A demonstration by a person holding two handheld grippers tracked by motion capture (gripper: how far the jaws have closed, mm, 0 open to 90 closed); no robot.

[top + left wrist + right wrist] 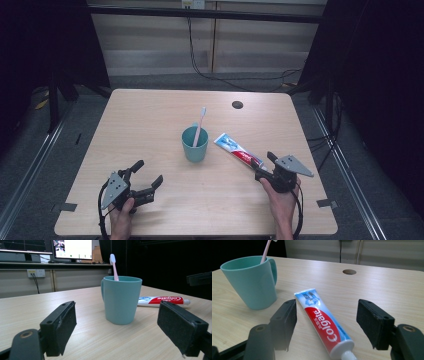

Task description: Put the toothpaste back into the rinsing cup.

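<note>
- Near the counter (150, 120) front edge, the left hand-held gripper (148, 176) gapes empty, bare wood around it.
- Right hand-held gripper (264, 164) straddles the toothpaste tube (238, 149) cap, jaws spread, unclamped.
- Cup (194, 144) stands mid-counter, just beside the tube.

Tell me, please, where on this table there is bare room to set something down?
The table is bare along its far edge behind the cup, down its left side, and at the near edge between the left gripper and right gripper. It is crowded mid-right: cup, toothbrush, toothpaste tube and right gripper sit close.
</note>
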